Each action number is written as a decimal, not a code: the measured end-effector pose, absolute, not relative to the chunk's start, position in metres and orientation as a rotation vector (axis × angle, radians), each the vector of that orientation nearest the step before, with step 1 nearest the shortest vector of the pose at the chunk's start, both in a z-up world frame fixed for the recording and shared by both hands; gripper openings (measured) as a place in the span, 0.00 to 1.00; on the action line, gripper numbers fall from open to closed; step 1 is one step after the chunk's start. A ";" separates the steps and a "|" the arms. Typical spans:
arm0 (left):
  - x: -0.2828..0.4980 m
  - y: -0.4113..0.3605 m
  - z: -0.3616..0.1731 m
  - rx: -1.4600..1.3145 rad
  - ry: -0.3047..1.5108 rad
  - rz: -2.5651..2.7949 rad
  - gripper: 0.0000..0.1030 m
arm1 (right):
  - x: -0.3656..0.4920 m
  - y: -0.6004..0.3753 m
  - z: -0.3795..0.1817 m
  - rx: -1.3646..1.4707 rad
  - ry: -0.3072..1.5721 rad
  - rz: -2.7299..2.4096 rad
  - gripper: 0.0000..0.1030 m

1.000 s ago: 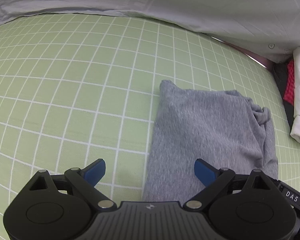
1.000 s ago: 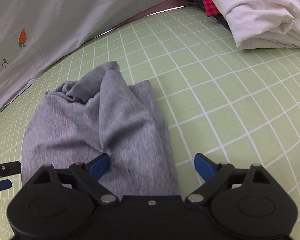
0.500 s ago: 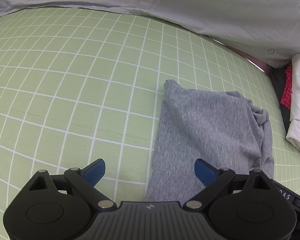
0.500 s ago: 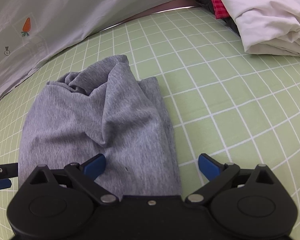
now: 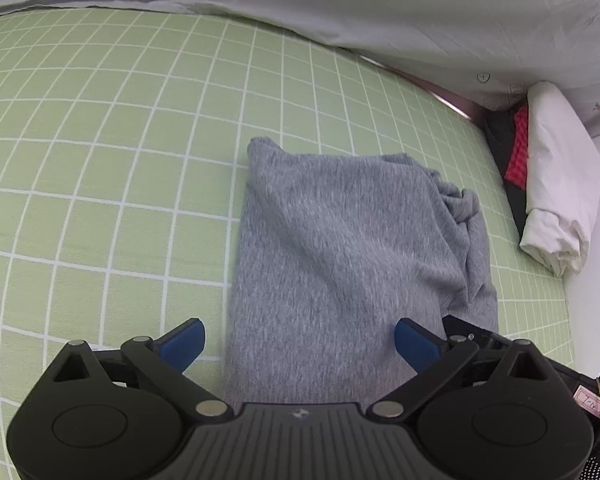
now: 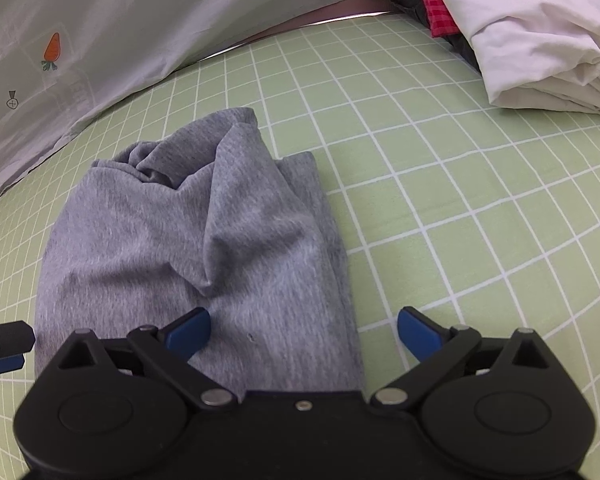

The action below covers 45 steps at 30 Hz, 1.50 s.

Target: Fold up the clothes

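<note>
A grey knit garment [image 5: 340, 248] lies roughly folded on the green checked sheet [image 5: 100, 160], bunched at its far right corner. My left gripper [image 5: 298, 344] is open and empty, its blue fingertips straddling the garment's near left edge. In the right wrist view the same garment [image 6: 204, 248] shows a raised crease down its middle. My right gripper [image 6: 304, 332] is open and empty over the garment's near right edge. The left gripper's tip [image 6: 4, 344] shows at the far left of that view.
A folded white cloth [image 6: 540, 40] lies on a red checked and dark garment [image 6: 432, 12] at the far right corner. A pale grey duvet with a carrot print [image 6: 100, 40] runs along the back. The sheet [image 6: 480, 220] stretches to the right of the garment.
Both grippers have moved a little nearer and over the grey garment's near edge. The jaws stay open. The garment has not moved.
</note>
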<state>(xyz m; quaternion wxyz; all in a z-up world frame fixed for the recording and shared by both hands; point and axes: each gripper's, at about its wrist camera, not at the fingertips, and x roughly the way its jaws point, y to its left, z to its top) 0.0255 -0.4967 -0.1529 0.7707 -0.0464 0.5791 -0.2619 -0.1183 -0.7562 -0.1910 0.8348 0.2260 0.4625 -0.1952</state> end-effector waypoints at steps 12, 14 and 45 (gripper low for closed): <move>0.020 -0.514 -0.170 -0.088 1.302 -0.578 0.98 | -0.112 -0.751 -0.193 0.439 0.991 -0.396 1.00; 0.019 -0.517 -0.169 -0.085 1.297 -0.581 0.95 | -0.110 -0.749 -0.190 0.435 0.983 -0.353 0.92; -0.067 -0.505 -0.092 -0.081 1.150 -0.789 0.24 | -0.192 -0.683 -0.109 0.464 0.816 -0.241 0.13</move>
